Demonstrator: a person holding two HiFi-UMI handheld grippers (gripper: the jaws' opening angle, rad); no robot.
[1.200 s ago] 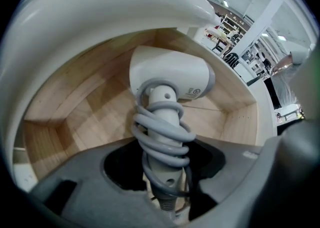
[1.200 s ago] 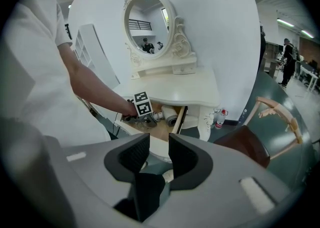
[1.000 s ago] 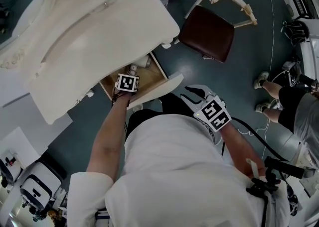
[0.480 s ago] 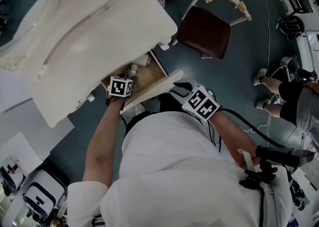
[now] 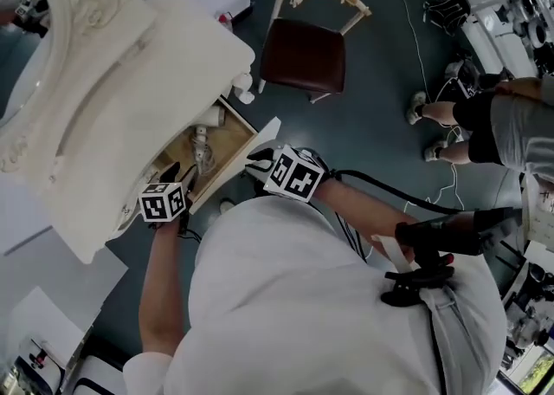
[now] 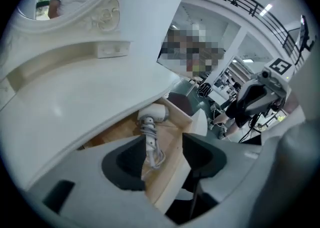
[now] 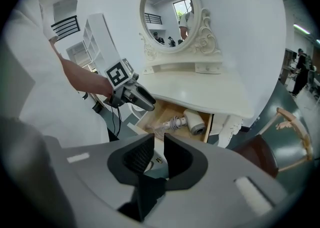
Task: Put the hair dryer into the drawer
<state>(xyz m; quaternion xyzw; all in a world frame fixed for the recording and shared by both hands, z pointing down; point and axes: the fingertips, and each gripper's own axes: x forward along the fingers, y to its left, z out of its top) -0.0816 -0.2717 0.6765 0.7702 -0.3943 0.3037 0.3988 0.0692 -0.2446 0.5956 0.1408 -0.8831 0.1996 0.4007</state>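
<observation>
Inside open wooden drawer (image 5: 235, 127): white corded hair dryer (image 7: 192, 120). Left gripper (image 6: 162, 157) spread, empty; right gripper (image 7: 159, 153) jaws just closing (small metal knob (image 7: 156, 160) in the narrow gap).

No legible text or signs

The dresser top (image 5: 121, 107) hides the drawer's (image 5: 227, 133) rear.

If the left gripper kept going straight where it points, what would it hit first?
Probably the hair dryer in the open drawer: its handle and cord line up between the left gripper's open, empty jaws. Depth is hard to judge.
</observation>
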